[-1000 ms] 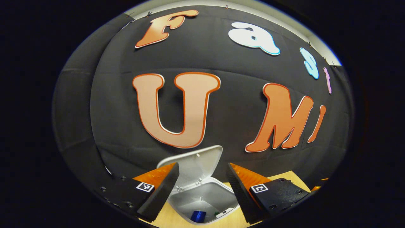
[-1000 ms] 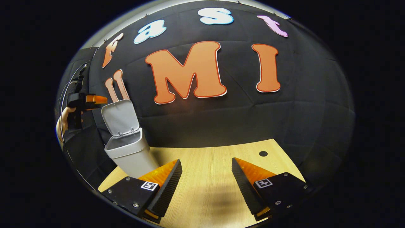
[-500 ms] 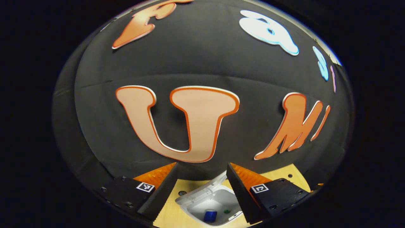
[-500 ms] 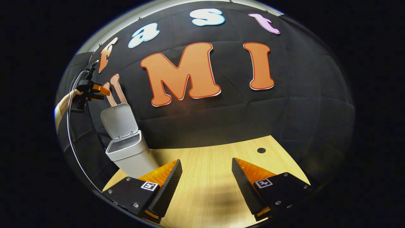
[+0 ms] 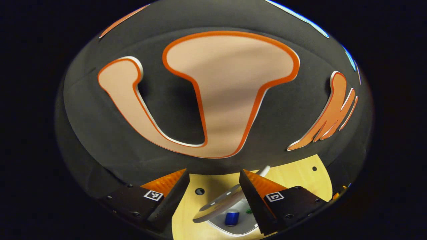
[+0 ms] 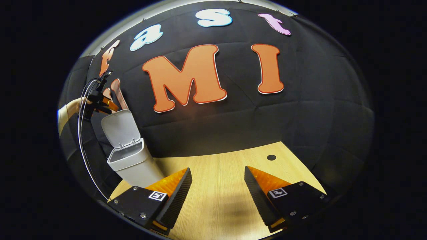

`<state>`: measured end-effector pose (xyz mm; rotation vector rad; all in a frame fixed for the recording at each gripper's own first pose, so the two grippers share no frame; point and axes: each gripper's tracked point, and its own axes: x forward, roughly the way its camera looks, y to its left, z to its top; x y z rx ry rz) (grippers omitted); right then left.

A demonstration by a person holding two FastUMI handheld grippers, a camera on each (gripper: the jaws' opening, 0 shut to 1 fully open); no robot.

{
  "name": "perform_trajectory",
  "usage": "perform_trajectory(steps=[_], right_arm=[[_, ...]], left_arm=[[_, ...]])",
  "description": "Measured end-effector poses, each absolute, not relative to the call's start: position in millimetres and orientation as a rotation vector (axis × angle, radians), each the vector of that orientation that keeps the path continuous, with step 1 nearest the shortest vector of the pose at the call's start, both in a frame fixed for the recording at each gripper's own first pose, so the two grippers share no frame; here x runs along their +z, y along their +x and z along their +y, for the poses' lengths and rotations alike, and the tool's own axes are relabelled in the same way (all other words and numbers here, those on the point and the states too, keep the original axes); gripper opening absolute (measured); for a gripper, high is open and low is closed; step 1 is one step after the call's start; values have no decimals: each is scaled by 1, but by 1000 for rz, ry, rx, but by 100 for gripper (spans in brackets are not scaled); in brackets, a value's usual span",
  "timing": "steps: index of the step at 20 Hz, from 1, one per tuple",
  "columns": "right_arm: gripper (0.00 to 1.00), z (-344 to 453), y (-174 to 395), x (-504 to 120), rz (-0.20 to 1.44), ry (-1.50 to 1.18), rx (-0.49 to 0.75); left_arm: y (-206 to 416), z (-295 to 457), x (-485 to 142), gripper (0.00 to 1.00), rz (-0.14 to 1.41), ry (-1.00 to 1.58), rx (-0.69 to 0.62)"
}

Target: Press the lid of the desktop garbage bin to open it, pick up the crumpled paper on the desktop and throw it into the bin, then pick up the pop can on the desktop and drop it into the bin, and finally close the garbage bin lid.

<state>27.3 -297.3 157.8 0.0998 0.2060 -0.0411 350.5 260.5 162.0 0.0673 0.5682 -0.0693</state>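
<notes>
The left gripper [image 5: 213, 180], jaws apart and empty, hung above the raised lid [image 6: 116, 128] of the garbage bin [image 6: 128, 163] at the table's [image 6: 220, 173] far left. A blue pop can [image 5: 232, 218] lay inside. The right gripper [image 6: 217, 180] hovered apart over bare wood.

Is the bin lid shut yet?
Not yet. The lid stands raised behind the bin, hinged at the rim, with the left gripper at its top edge.
</notes>
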Motion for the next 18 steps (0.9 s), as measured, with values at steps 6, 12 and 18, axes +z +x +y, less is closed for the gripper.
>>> perform_trajectory(steps=[6,12,18], right_arm=[[95,-288,36,154,221,93,-7],[95,-282,42,153,227,99,23],[95,-282,41,151,233,83,39]], left_arm=[[312,234,121,97,633,65,-139],[272,203,82,97,645,45,-191],[250,184,40,97,658,13,-198]])
